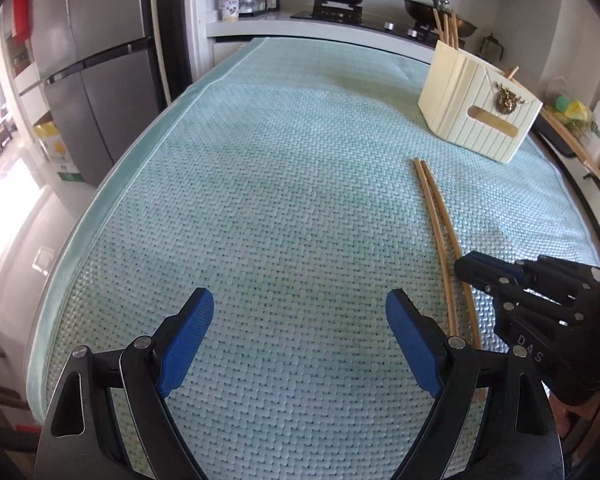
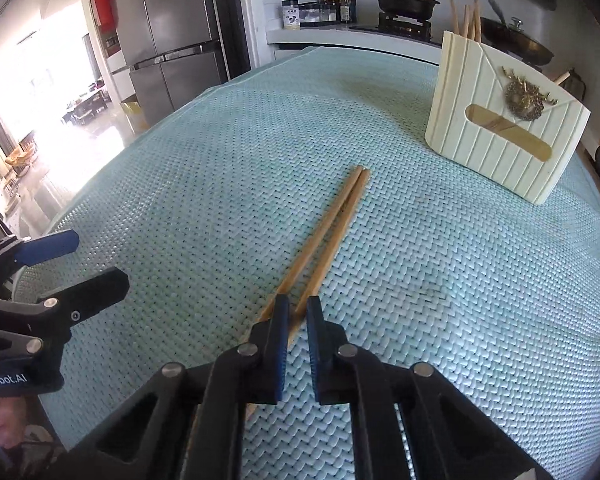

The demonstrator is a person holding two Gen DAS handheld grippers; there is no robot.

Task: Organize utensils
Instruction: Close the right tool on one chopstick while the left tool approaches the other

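Chopsticks [image 2: 332, 224] lie near the holder [image 2: 504, 128]; right gripper [image 2: 298, 312] fingers clenched on one for lifting, left gripper [image 1: 300, 312] released, waiting.

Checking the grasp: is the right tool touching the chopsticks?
Touching. The right wrist view shows the right tool closed on one of the chopsticks lying on the mat.

"DAS" on right tongs [image 1: 466, 268] body; seemingly "enRobot.AI", cut off, on left tongs [image 2: 80, 260]
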